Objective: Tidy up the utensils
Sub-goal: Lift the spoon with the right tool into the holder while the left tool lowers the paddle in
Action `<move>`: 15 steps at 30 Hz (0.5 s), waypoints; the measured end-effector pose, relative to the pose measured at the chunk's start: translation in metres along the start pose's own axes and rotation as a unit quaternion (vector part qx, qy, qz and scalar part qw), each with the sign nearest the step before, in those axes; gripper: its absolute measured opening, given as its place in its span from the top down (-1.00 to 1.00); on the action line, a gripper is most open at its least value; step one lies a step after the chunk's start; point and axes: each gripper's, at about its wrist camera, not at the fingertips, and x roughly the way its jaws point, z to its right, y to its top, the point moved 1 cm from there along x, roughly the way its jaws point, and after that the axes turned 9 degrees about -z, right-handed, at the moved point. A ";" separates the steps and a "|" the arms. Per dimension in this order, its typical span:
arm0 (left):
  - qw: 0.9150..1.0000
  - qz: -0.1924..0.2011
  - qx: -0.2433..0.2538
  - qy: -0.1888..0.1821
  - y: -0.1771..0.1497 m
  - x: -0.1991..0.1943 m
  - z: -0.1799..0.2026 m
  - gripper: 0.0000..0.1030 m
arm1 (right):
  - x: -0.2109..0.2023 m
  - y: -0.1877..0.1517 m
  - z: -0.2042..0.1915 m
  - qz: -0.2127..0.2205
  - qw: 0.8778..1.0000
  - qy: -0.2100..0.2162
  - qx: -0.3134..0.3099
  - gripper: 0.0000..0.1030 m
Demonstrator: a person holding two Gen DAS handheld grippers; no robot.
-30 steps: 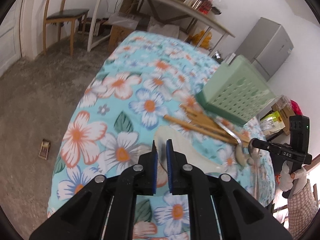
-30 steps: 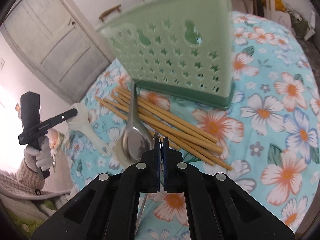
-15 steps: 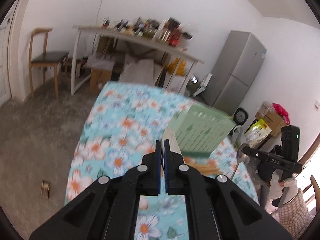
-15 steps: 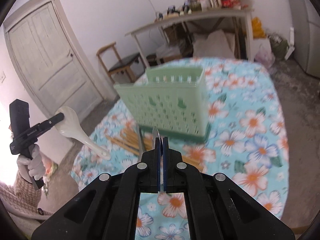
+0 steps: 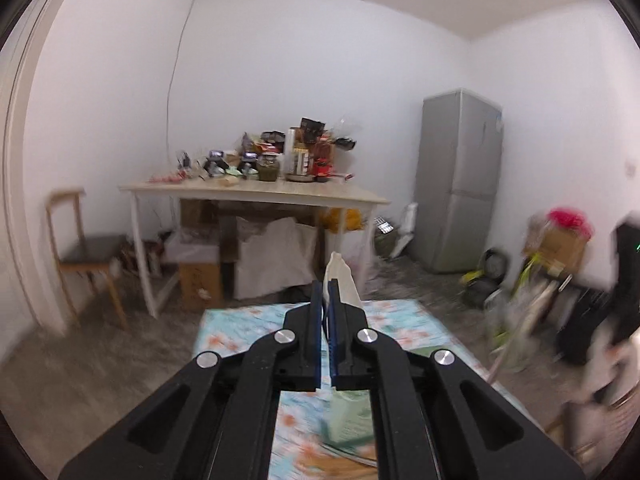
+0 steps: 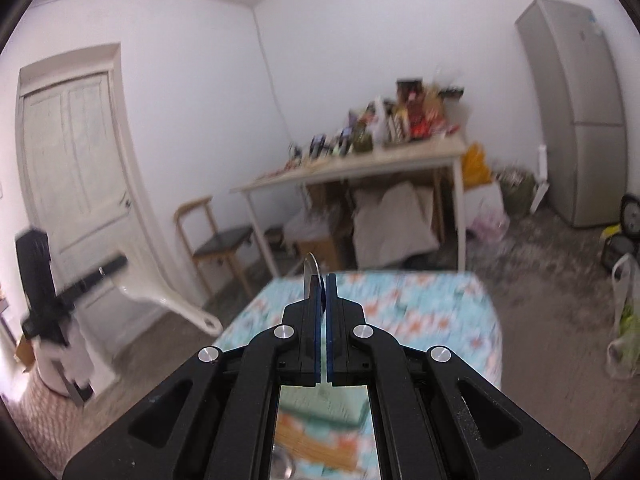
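My left gripper [image 5: 325, 286] is shut on a white ceramic spoon [image 5: 341, 276], whose end pokes up past the fingertips. In the right wrist view that same spoon [image 6: 172, 305] hangs from the left gripper [image 6: 116, 266] at the left, in the air. My right gripper [image 6: 323, 280] is shut on a metal spoon [image 6: 310, 274], its thin end showing above the pads. Both are held high over the floral-clothed table [image 6: 420, 304]. The green perforated basket [image 6: 324, 404] and the wooden chopsticks [image 6: 320, 452] show blurred below, between the gripper arms.
Beyond the floral table stand a cluttered wooden table [image 5: 256, 194], a wooden chair [image 5: 80, 248] at the left, a grey fridge [image 5: 460, 184] at the right and a white door [image 6: 72, 168]. Bags and boxes [image 5: 560, 236] lie along the right wall.
Both grippers have risen from the tabletop, each carrying its spoon, and tilted up. The views now face the room instead of the cloth, basket and chopsticks.
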 end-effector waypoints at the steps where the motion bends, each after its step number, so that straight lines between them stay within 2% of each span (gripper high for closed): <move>1: 1.000 -0.011 0.010 0.006 0.000 0.014 0.004 0.96 | 0.002 0.006 0.001 0.011 1.000 -0.007 -0.003 1.00; 6: 0.997 -0.058 0.040 0.024 -0.009 0.061 0.011 0.96 | 0.027 0.020 0.001 0.027 0.998 -0.045 -0.022 1.00; 15: 0.994 -0.101 0.045 0.024 -0.028 0.108 0.009 0.96 | 0.075 0.001 0.001 -0.012 0.997 -0.067 -0.046 1.00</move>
